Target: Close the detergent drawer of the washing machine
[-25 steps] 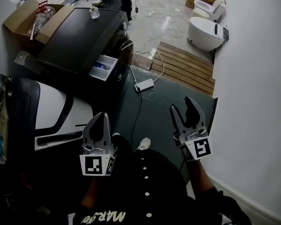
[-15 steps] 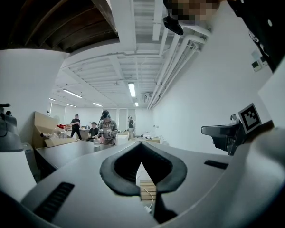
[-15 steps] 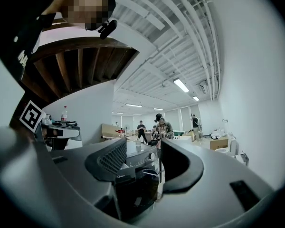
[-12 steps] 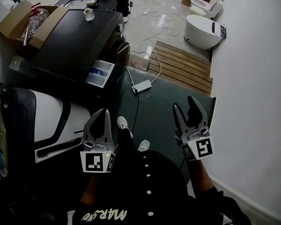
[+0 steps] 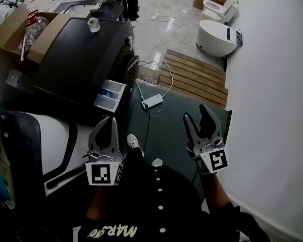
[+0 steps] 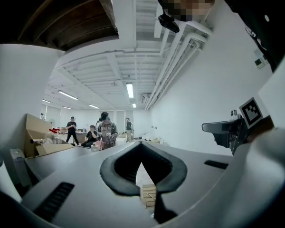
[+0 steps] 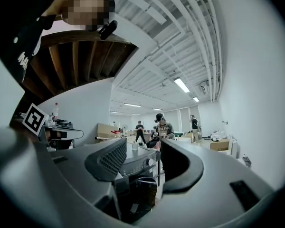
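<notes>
One dark washer (image 5: 81,54) stands at upper left, its drawer (image 5: 110,96) pulled out at the front. Left gripper (image 5: 109,121), clenched on nothing, hangs near the drawer, not touching. Right gripper (image 5: 197,113), released and empty, is well apart over the floor.

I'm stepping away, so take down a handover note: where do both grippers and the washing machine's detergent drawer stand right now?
Left gripper: fingers together, empty.
Right gripper: fingers apart, empty.
Detergent drawer: sticking out of the washing machine, ahead of the left gripper, untouched.
Done: nothing yet.
Left to do: reach the drawer, push it in flush.
</notes>
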The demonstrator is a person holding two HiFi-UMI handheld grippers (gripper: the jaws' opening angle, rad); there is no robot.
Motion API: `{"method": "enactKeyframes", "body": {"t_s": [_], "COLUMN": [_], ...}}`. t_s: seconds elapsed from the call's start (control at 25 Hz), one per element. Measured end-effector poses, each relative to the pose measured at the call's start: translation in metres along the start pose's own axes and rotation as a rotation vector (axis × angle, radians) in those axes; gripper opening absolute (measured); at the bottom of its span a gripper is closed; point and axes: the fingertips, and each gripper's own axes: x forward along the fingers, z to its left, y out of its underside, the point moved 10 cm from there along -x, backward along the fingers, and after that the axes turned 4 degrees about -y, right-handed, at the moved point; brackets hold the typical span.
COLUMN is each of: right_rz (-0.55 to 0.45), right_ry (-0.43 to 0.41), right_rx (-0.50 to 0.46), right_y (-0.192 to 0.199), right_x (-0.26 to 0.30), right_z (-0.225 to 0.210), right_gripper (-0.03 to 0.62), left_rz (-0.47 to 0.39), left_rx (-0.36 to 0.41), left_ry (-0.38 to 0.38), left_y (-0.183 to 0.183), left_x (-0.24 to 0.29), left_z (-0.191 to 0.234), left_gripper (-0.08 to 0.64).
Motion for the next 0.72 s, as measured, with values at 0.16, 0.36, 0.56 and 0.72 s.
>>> {"method": "enactKeyframes", "body": {"t_s": [0.16,0.36,0.56,0.72], "right_rz": [-0.025,-0.029,-0.030,-0.009], "right_ry": [-0.004,0.001,0.011,0.007], "right_rx": [0.015,0.017,0.010,-0.005], "right_y": [-0.003,-0.004,-0.003,0.005], "right_x": [0.028,0.064,0.093,0.105], "right_z": [0.001,0.002,0.006,0.009], "right_gripper": [0.221,0.222,0.221,0.222], "left_rz": [0.000,0.008,-0.009,-0.023], "left_rx": [-0.009,-0.021,-0.030,-0.039], "left_ry": [0.002,0.023,0.030,0.043], "left_y": [0.001,0.005,0.001,0.000], "left_x": [0.023,0.048,0.067,0.071], "left_z": [0.021,0.050,0.077,0.094], "left_gripper": [0.008,0.008,0.008,0.008]}}
